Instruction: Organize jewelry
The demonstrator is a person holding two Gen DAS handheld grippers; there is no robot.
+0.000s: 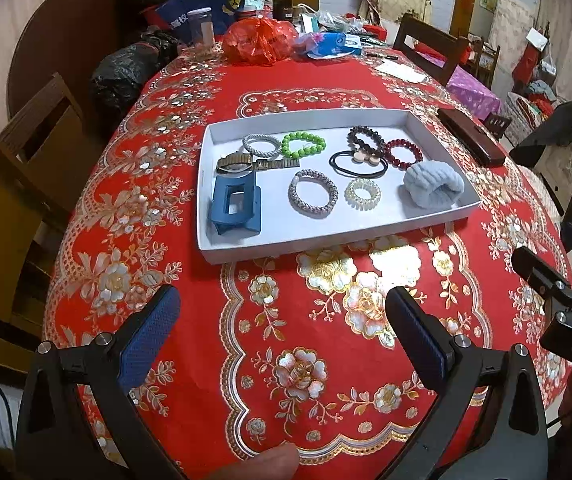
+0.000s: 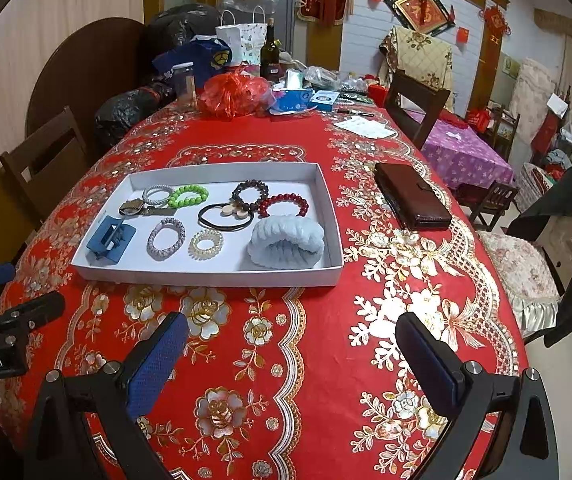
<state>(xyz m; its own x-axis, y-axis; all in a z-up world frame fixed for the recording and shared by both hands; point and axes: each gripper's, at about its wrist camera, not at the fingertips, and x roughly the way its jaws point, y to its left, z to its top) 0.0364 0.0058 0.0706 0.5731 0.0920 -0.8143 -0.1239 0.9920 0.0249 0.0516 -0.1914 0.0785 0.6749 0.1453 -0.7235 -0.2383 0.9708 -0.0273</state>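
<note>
- Both grippers, left (image 1: 282, 312) and right (image 2: 291, 340), hover with jaws wide, empty.
- Hair ties (image 2: 222, 216) touch the brown beads (image 2: 250, 194); grabbing one may drag both.
- A nudge could slide the light tray (image 2: 206, 278) across the counter.

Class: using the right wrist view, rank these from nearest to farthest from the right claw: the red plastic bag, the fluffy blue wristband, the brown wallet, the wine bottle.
1. Wristband: in the white tray's near right corner, closest to the right claw.
2. Wallet: on the cloth, right of the tray.
3. Red bag: far end of the table.
4. Bottle: just behind the bag.
</note>
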